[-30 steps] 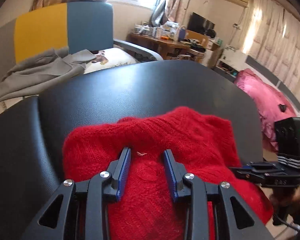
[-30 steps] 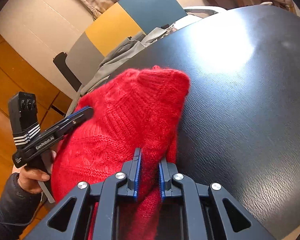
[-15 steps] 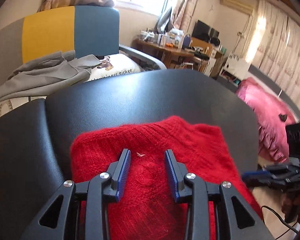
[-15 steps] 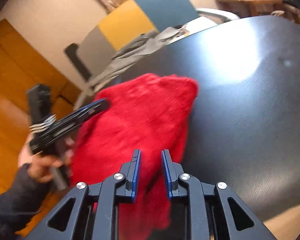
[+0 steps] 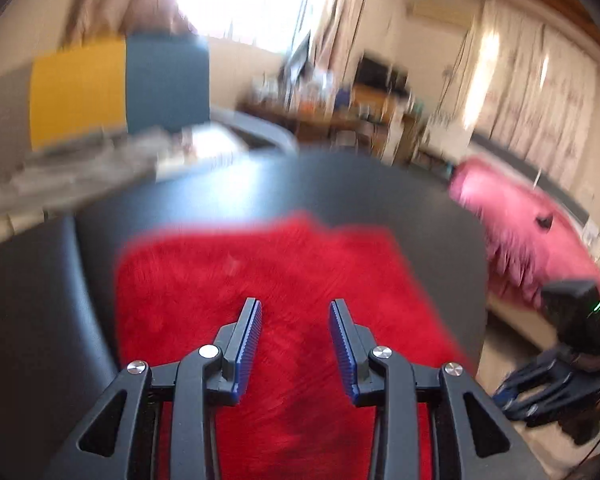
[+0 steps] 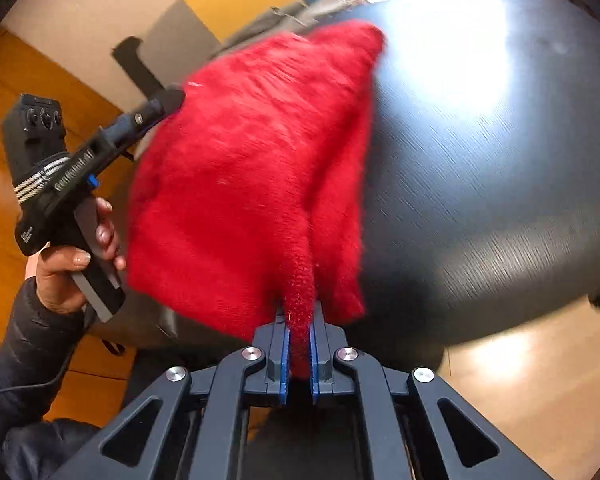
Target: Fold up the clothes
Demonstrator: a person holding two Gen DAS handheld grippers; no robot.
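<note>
A red sweater (image 6: 252, 168) is spread on the black tabletop (image 6: 492, 168). Its 6 o'clock edge is pinched by the right gripper (image 6: 299, 364). The left gripper (image 5: 295, 348) is held over it, jaws spread.

Grippers (image 6: 299, 364): black frames, silver screws, blue ribbed pads (image 5: 247, 350). Left handle: white stripes, white lettering. Sleeve (image 6: 32, 344): dark, puffy.

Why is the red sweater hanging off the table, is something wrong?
A little odd, not broken. The red sweater lies crooked on the black table, its near edge drooping over the rim. The right gripper pinches a fold there, and the left gripper is open over it. No tear or spill shows.
</note>
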